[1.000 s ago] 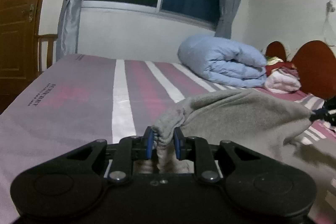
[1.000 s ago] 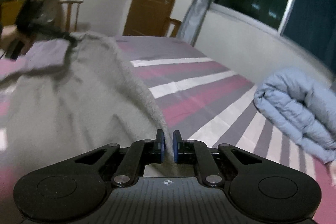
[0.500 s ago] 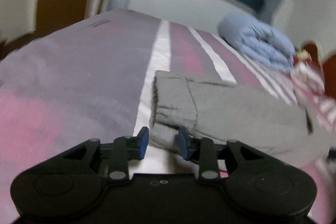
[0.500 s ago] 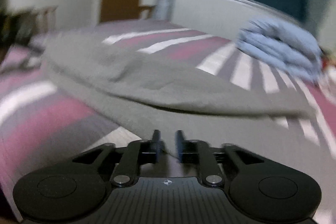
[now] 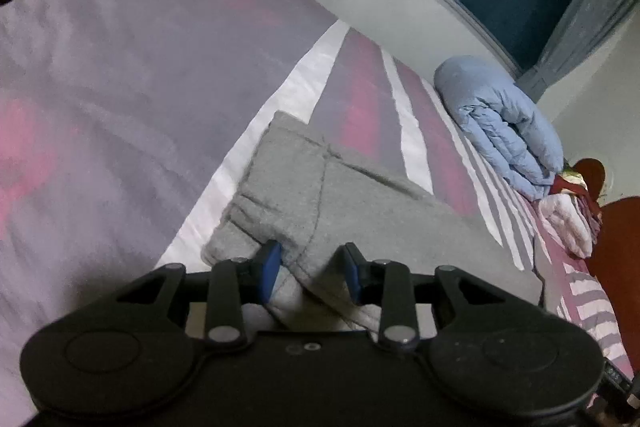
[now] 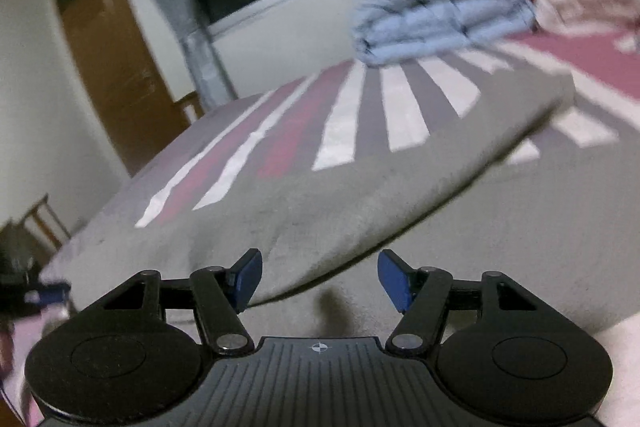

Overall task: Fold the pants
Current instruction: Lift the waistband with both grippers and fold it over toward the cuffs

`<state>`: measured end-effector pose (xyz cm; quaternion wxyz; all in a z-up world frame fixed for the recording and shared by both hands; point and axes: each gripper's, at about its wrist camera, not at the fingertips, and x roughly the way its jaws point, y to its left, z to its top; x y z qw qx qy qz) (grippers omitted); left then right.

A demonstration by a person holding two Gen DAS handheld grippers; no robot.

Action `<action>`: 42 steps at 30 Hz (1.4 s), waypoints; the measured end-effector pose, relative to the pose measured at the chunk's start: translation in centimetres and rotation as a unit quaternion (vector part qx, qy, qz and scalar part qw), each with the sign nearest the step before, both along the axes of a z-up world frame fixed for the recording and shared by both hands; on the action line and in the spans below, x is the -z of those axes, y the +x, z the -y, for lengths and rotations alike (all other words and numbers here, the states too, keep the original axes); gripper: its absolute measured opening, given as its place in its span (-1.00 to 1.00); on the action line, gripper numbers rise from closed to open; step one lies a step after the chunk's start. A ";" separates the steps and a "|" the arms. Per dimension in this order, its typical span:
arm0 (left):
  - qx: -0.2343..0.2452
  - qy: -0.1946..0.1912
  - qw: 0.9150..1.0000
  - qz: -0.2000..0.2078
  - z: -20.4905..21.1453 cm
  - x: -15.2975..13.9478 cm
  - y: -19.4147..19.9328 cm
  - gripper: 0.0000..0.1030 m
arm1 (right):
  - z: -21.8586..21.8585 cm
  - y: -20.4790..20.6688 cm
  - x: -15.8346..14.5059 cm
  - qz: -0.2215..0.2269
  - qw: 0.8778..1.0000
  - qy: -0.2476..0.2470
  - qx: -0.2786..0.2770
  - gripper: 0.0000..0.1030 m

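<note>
The grey pants (image 5: 360,203) lie flat on the striped bed, one layer folded over another, with the cuffed end nearest the left gripper. My left gripper (image 5: 312,269) is open, its blue pads either side of the cloth's near edge, low over it. In the right wrist view the pants (image 6: 340,195) spread across the bed, the upper layer's edge running diagonally. My right gripper (image 6: 320,281) is wide open just above the near edge of the cloth and holds nothing.
A rolled light-blue duvet (image 5: 504,119) lies at the far side of the bed (image 5: 100,99) below the window, with pink and red bedding (image 5: 568,215) beside it and a red headboard (image 5: 616,247). A brown door (image 6: 116,59) and a wooden chair (image 6: 40,223) stand to the left.
Both grippers carried the pants over and down onto the bed, then opened and let go. The cloth now lies flat and folded.
</note>
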<state>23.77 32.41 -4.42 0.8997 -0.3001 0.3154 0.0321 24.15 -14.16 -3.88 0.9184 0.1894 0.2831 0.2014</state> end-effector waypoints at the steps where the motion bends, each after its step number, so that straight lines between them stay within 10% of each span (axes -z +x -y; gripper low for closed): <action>1: -0.006 -0.006 1.000 0.002 -0.1 0.1 -0.3 -0.53 | 0.2 0.4 0.3 -0.010 1.000 0.012 0.007 0.27; 9: -0.026 -0.057 0.998 0.003 -1.9 1.2 0.3 -0.53 | 0.1 4.4 2.1 -0.061 0.996 0.059 0.027 0.23; 11: -0.039 -0.088 0.995 0.006 -2.4 1.8 0.6 -0.58 | 0.1 5.9 2.5 -0.079 0.995 0.060 0.026 -0.72; 14: -0.052 -0.102 0.993 0.007 -2.6 2.0 1.1 -0.65 | 0.1 6.4 2.1 -0.076 0.996 0.051 0.020 -0.82; 22: -0.034 -0.084 0.994 0.067 -2.4 -1.4 -1.5 -0.70 | 2.1 0.7 -3.0 0.017 0.999 0.049 -0.010 -0.85; 29: -0.057 -0.080 0.995 -0.002 -3.9 1.6 -2.8 -0.93 | 1.3 -1.2 3.9 -0.070 0.997 0.037 -0.011 -0.86; 42: -0.040 -0.036 0.998 -0.015 -1.3 0.0 -0.9 -0.56 | 0.0 0.1 1.2 -0.056 0.998 0.024 -0.006 -0.80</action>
